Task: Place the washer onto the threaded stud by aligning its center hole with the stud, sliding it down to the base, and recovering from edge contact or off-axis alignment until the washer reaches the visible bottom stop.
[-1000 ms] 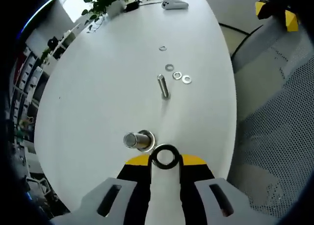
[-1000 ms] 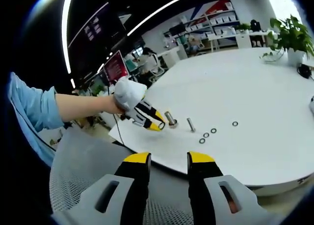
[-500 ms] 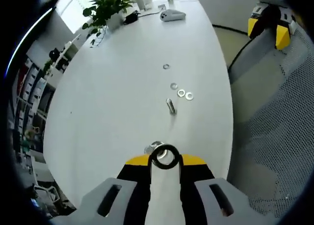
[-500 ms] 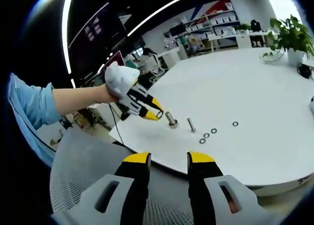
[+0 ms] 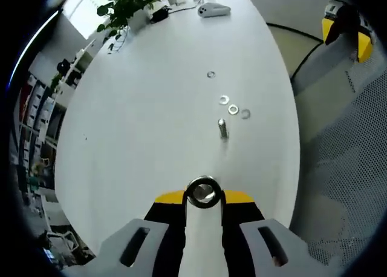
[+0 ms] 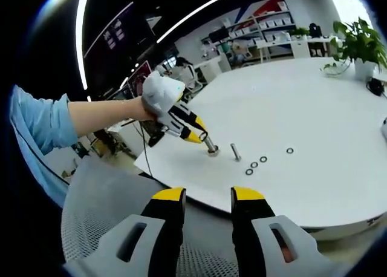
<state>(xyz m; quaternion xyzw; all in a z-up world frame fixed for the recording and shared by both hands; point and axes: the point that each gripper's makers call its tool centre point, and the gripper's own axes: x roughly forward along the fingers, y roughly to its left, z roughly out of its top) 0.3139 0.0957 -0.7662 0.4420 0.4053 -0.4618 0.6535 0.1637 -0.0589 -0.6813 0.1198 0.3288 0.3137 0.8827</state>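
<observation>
At the bottom centre of the left gripper view, the left gripper (image 5: 204, 195) has its yellow-tipped jaws drawn in close, pinching the washer (image 5: 202, 192) by its rim. Through the ring's hole the metal top of the threaded stud (image 6: 210, 146) appears, so the washer sits right over it from this angle; whether they touch cannot be told. Beyond, on the white table (image 5: 151, 107), a second, thinner stud (image 5: 222, 129) stands at mid-frame with loose washers (image 5: 233, 109) just past it.

In the right gripper view, left of centre, a gloved hand (image 6: 158, 95) on a bare forearm with a blue sleeve holds the left gripper tilted down to the right, its tip at the top of the stud. Here the stud's full shaft and base show, standing upright near the table's near edge. At the bottom of this view the right gripper (image 6: 208, 195) hovers off the table over a mesh chair (image 6: 97, 228), jaws parted and holding nothing.
</observation>
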